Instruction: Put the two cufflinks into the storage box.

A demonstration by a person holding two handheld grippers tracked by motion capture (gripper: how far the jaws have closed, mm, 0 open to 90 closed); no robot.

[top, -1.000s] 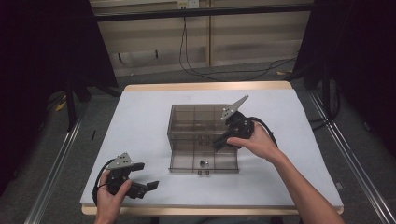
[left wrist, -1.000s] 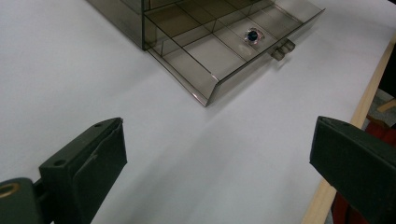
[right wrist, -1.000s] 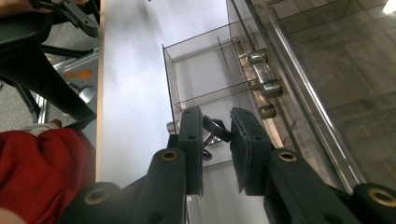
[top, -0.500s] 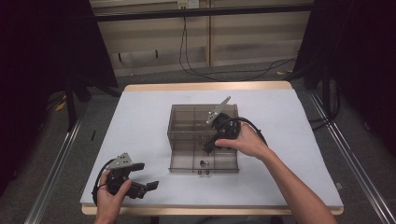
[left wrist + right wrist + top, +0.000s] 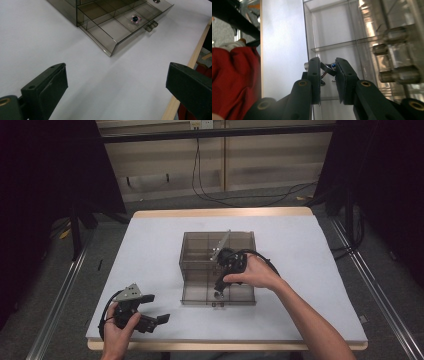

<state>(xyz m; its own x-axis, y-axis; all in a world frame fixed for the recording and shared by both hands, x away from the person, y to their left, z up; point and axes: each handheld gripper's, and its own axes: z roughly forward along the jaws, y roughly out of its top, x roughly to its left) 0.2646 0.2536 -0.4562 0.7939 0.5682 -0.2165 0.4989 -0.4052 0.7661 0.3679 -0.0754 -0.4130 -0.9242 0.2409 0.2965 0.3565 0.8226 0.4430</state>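
The right gripper [image 5: 219, 287] reaches down into the pulled-out drawer [image 5: 245, 295] of a smoky clear organiser box [image 5: 200, 245] that stands mid-worktop [image 5: 150, 240], and its fingers [image 5: 314, 75] are clenched on a small ring [image 5: 329, 69] with a blue stone, caught between the pads just above the drawer floor. Judging by that, the step in hand is either picking the ring out of a compartment or setting it into one; the pictures alone do not settle which. In the left gripper view a second ring [image 5: 135, 18] with a dark blue stone lies flat in a front compartment of the same drawer, near the drawer handle [image 5: 151, 25], which hints that jewellery is being sorted into the divided sections. The left gripper [image 5: 155, 312] rests low at the near left edge of the worktop, well apart from the box, its fingers [image 5: 50, 85] released and spread wide with nothing between them. The next move calls for a steady, small motion of the right hand [image 5: 255, 272]: keeping the grip firm on so slight a thing, clearing the thin dividers, and not knocking the light drawer askew.
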